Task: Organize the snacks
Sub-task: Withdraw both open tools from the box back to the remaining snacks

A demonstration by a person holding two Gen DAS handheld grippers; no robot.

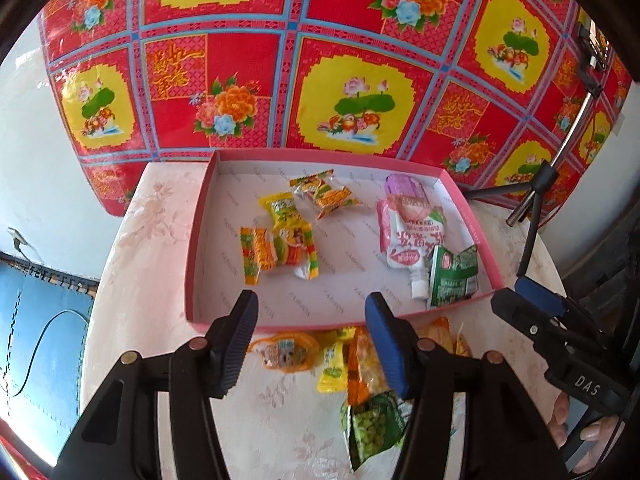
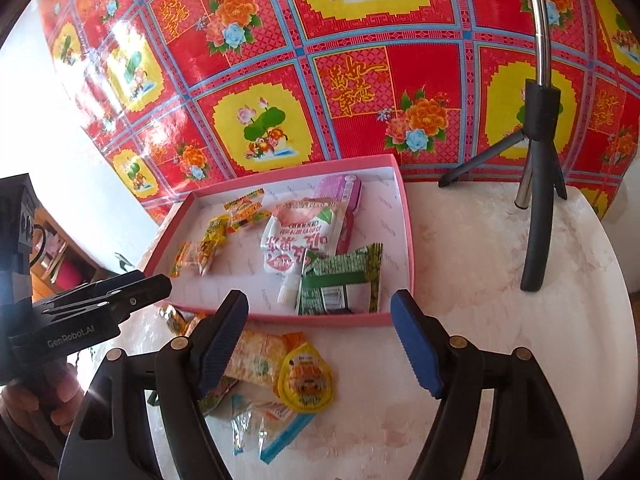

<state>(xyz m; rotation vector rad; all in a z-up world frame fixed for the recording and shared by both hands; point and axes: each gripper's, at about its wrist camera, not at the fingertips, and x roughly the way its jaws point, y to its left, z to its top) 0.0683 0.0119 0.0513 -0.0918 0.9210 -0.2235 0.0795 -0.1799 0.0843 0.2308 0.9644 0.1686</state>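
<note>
A shallow pink box [image 1: 200,216] [image 2: 404,216] on the pale table holds yellow-orange candy packs [image 1: 280,248] [image 2: 200,254], a white-pink spout pouch [image 1: 412,236] [image 2: 298,240] and a green packet [image 1: 456,276] [image 2: 340,280]. Loose snacks lie in front of the box: an orange jelly cup [image 1: 286,354], a yellow candy [image 1: 332,368], a green pea bag [image 1: 374,424], a yellow-orange jelly cup [image 2: 306,380] and clear wrappers [image 2: 260,424]. My left gripper [image 1: 312,344] is open and empty above the loose pile. My right gripper [image 2: 320,340] is open and empty at the box's near edge.
A black tripod [image 2: 538,184] [image 1: 536,196] stands on the table right of the box. A red and yellow flowered cloth [image 1: 320,60] hangs behind. The round table edge [image 1: 92,300] drops to a blue floor mat at left.
</note>
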